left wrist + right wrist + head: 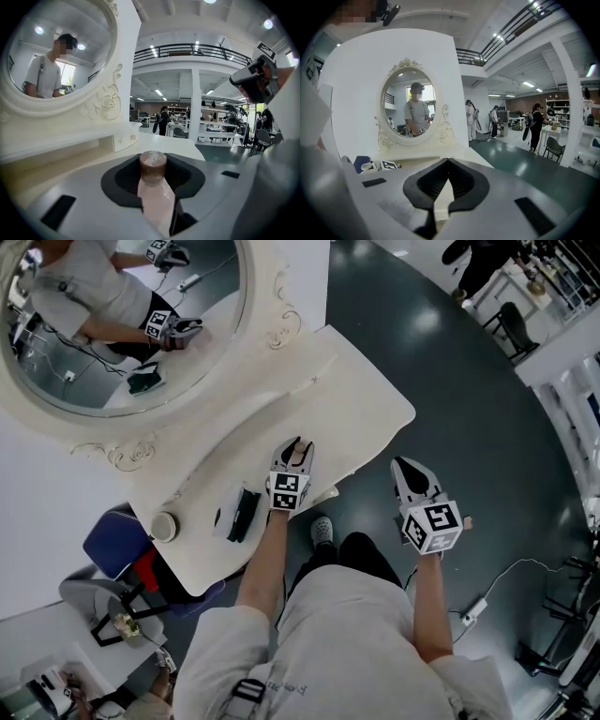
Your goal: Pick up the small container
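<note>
Pinching the small container [153,187] by its pale pink body, held the left claw [153,171] closed around it, with the brown cap [153,160] poking toward 12 o'clock out of the black pads [126,176], over the white tabletop [366,399] near its 6 o'clock edge. Looked light and stiff, probably a plastic bottle. Seemed smooth and glossy at the cap, so likely slippery and apt to pivot. Judged the middle of the body, below the cap, the safest place to squeeze, with modest pressure. Showed the right claw [448,161] pressed together and empty, off the tabletop at 3 o'clock of the left. Found no brand or label legible on the bottle. Made out only square black-and-white markers on the cubes [289,491], no words.
</note>
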